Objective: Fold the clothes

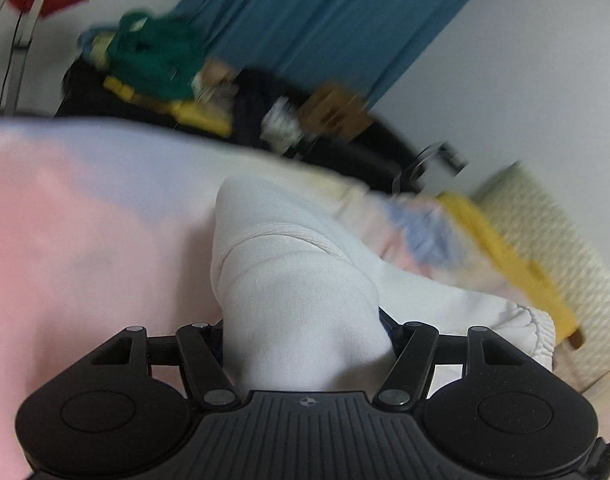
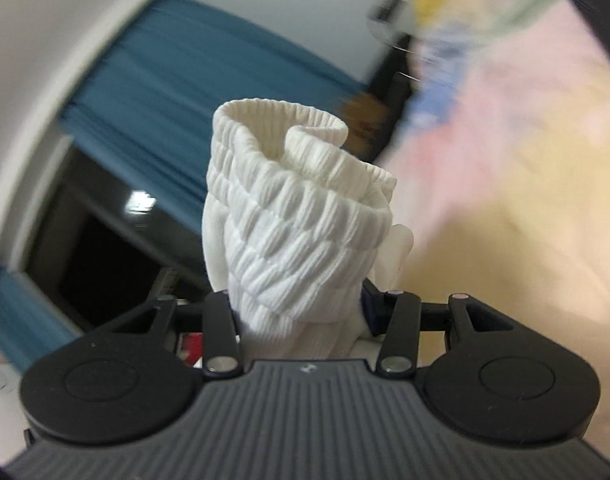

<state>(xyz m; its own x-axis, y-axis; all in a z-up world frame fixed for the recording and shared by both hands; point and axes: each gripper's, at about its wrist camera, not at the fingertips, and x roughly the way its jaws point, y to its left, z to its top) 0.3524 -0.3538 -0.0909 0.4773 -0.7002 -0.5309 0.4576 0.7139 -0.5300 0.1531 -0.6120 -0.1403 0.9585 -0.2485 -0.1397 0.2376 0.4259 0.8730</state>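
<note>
- the left tongs (image 1: 305, 344) are clamped on a white garment (image 1: 289, 280), whose smooth cloth bunches up between the two fingers and hides their tips.
- in the left view the garment runs away from the tongs toward the right, over a bed cover (image 1: 65, 240) in pale pink and white, and ends in a gathered, ribbed hem (image 1: 533, 332) near the bed's right edge.
- only the left view shows what lies further along the bed: a yellow cloth (image 1: 501, 248) and a cream knitted piece (image 1: 553, 240) toward the far right corner, both blurred.
- only the left view shows the heap beyond the bed's far edge: a green cloth (image 1: 157, 56), something yellow, and a brown box (image 1: 333, 112), all smeared by motion.
- the right tongs (image 2: 305, 312) grip the ribbed, elastic part of a white garment (image 2: 297, 208), which stands up in a curled roll in front of the camera; i cannot tell for sure that it is the same piece as in the left view.
- the right view alone shows the ribbing clearly, in sharp focus, while the bed cover (image 2: 525, 200) behind it on the right is a pink and yellow blur.
- a blue curtain (image 1: 325, 12) hangs in the background of the left view, and it is also in the right view (image 2: 193, 80), where a dark window (image 2: 85, 256) sits beside it.
</note>
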